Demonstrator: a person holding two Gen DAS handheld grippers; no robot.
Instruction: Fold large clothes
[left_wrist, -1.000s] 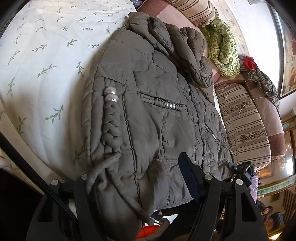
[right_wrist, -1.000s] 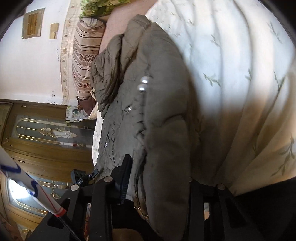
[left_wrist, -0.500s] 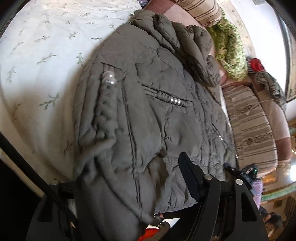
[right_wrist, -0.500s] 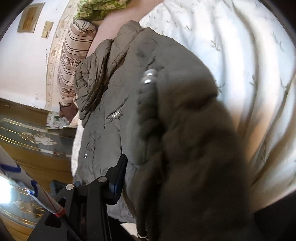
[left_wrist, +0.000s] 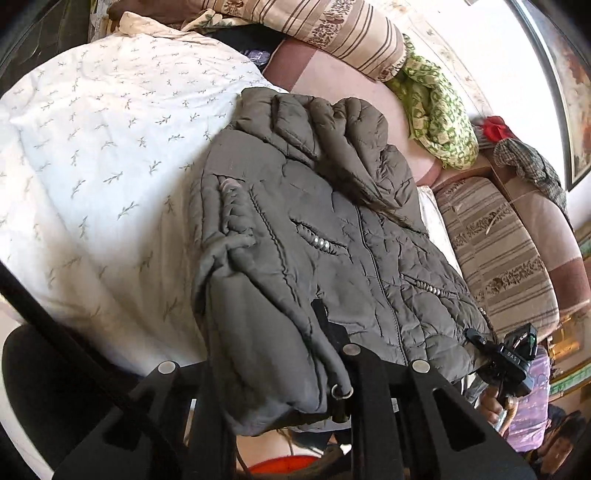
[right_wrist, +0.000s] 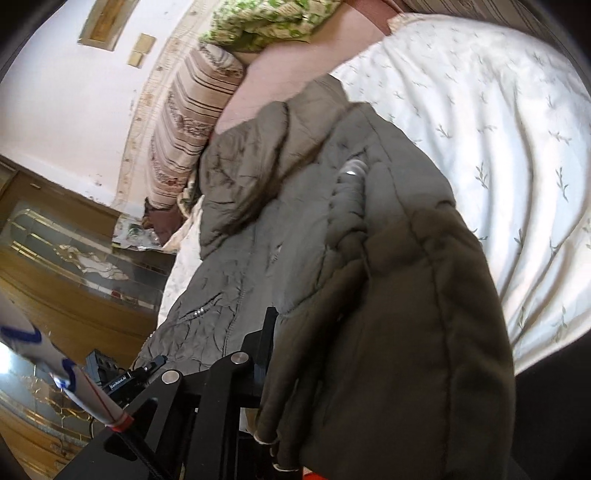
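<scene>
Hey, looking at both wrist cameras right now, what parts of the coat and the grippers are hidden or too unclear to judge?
- Left wrist view: the left gripper pads are buried in the jacket hem; contact is hidden.
- Right wrist view: the right gripper has one finger covered by the hanging fabric.
- Both views: the jacket's lower edge is cut off by the frame bottom.
- Right wrist view: the braided trim is blurred.

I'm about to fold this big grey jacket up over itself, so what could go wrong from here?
1. The left gripper pinches only a puffy hem bunch of the jacket; it may slip.
2. The right gripper is largely buried in fabric, so its grip is hard to check.
3. The drawcord ring could snag.
</scene>
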